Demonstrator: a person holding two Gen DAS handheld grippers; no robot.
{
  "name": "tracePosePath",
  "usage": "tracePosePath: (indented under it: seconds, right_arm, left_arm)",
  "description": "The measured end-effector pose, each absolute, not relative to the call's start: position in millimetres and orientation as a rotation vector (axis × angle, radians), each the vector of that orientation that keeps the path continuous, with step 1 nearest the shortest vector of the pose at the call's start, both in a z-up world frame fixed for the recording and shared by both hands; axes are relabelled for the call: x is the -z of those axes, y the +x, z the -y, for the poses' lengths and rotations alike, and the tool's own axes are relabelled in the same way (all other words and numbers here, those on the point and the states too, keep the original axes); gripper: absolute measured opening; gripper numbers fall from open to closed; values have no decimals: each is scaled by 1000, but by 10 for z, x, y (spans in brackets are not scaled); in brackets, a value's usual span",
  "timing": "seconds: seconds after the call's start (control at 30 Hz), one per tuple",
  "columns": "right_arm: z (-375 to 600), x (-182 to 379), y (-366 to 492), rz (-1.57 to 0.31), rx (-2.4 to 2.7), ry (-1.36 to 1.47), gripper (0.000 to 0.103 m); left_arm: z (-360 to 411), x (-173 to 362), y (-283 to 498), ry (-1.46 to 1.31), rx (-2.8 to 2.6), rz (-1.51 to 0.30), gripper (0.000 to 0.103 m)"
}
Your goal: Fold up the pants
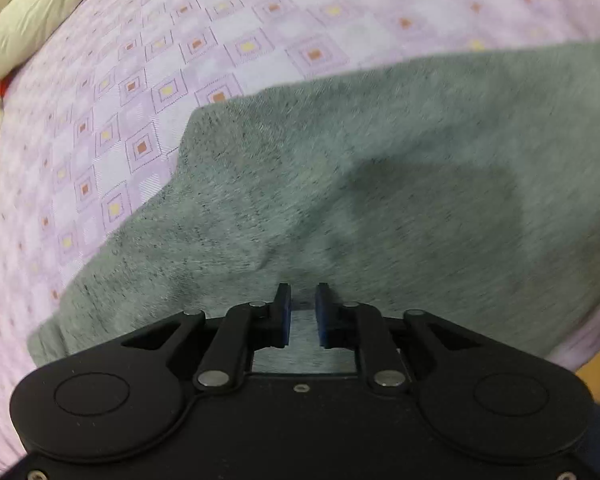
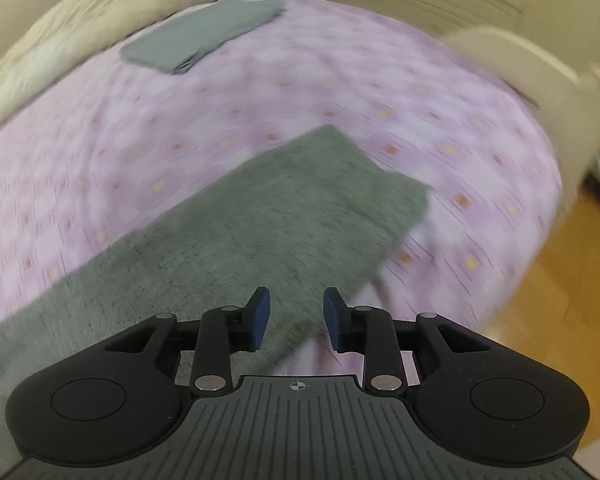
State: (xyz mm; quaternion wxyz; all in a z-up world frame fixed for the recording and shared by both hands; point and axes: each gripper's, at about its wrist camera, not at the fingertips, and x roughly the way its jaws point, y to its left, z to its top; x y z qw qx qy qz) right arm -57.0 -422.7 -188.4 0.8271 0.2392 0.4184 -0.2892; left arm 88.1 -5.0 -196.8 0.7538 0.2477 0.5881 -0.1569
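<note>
Grey-green pants [image 1: 380,168] lie spread flat on a pink patterned bedsheet [image 1: 100,100]. My left gripper [image 1: 303,296] hovers over the near part of the pants, its blue-padded jaws a narrow gap apart with nothing between them. In the right wrist view the pants [image 2: 260,220] run as a long strip from lower left to a squared end at centre right. My right gripper [image 2: 297,304] is open and empty, just above the strip's near right edge.
A folded grey garment [image 2: 200,38] lies at the far side of the bed. A beige duvet [image 2: 80,28] is bunched along the far left; it also shows in the left wrist view [image 1: 32,20]. The bed edge and wooden floor [image 2: 560,280] are at right.
</note>
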Motion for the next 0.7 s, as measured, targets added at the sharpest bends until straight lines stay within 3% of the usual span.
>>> tracePosePath:
  seconds: [0.33,0.47,0.6,0.7]
  right_arm:
    - [4631,1986,-697,-872,527,584,40]
    - [4992,2031,-647,-853,488,626,41]
    - [5314,2156,-587,-845,461,692,57]
    - [5498,2305,-525,-866,442,760,58]
  left_arm:
    - [462,2054,502,421,340,-1401,32]
    - [627,2091,481,386,194,-1433,28]
    - [728,2054,470,338,58,-1442,28]
    - [843,1945,372,294,0,-1438,31]
